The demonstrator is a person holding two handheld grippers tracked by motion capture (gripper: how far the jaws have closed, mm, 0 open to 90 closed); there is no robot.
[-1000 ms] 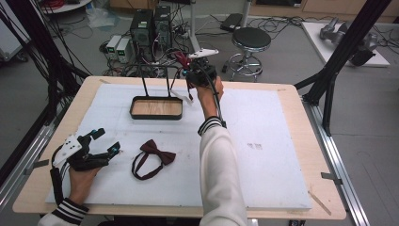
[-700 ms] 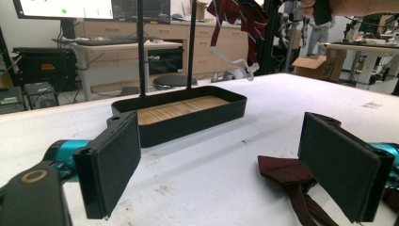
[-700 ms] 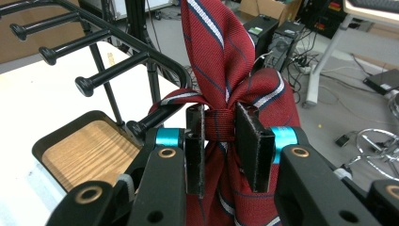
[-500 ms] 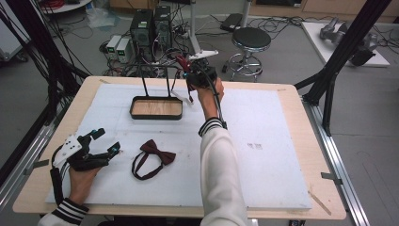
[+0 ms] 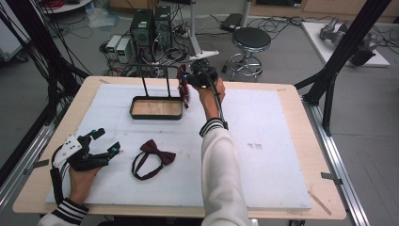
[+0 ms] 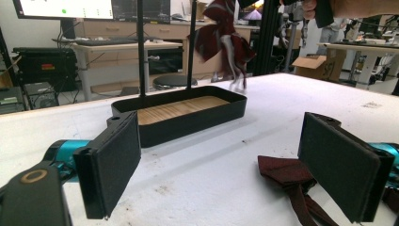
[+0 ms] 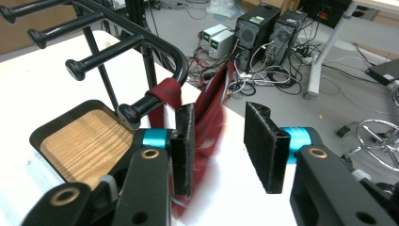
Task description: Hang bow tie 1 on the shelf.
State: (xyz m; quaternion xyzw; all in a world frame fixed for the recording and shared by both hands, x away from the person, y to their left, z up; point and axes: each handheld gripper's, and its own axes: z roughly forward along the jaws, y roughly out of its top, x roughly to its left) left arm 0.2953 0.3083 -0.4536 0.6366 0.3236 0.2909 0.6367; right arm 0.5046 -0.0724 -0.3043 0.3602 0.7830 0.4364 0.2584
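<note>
White table mat (image 5: 263,155), PCs (image 5: 150,26) behind; both grippers' jaws open, r. just opening by hung bow tie (image 7: 207,117).

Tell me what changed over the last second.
The right gripper has just opened its jaws, letting go of the dark red bow tie, which now hangs from the rack's peg with the jaws open around it. The left gripper, the second bow tie and the tray stayed put.

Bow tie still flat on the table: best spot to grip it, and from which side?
Grip the bow tie at its knot, the narrow waist between the two wings, coming straight down from above. It lies flat on the white mat, and its strap loops toward the left tool, which waits open beside it.
</note>
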